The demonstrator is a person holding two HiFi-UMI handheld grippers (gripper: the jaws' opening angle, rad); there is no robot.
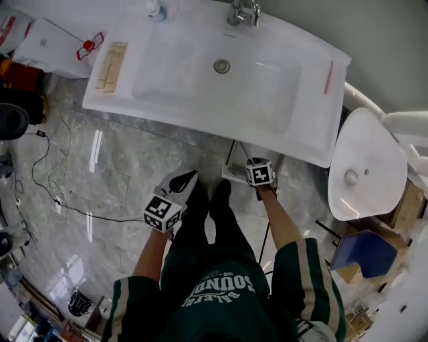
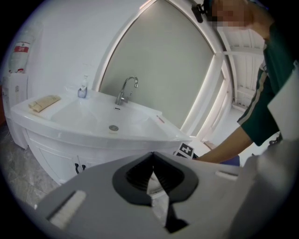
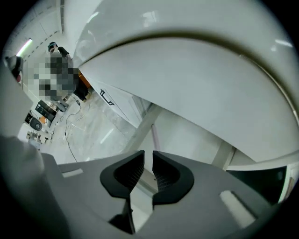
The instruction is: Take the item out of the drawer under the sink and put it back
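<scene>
The white sink (image 1: 221,67) tops a vanity, and a white drawer (image 1: 234,171) stands pulled out beneath its front edge. My right gripper (image 1: 259,167) reaches in under the sink at that drawer. In the right gripper view its jaws (image 3: 148,164) stand a narrow gap apart with nothing between them, pointing at the drawer's white inside (image 3: 187,135) below the basin's underside (image 3: 196,79). My left gripper (image 1: 186,180) hangs over the floor in front of the vanity. Its jaws (image 2: 150,161) touch at the tips and are empty. No item shows in the drawer.
A toilet (image 1: 364,163) stands right of the vanity, with a blue object (image 1: 364,254) below it. On the sink are a faucet (image 1: 242,12), a wooden tray (image 1: 110,65) and a pink stick (image 1: 328,77). Cables (image 1: 47,174) trail over the marble floor at left.
</scene>
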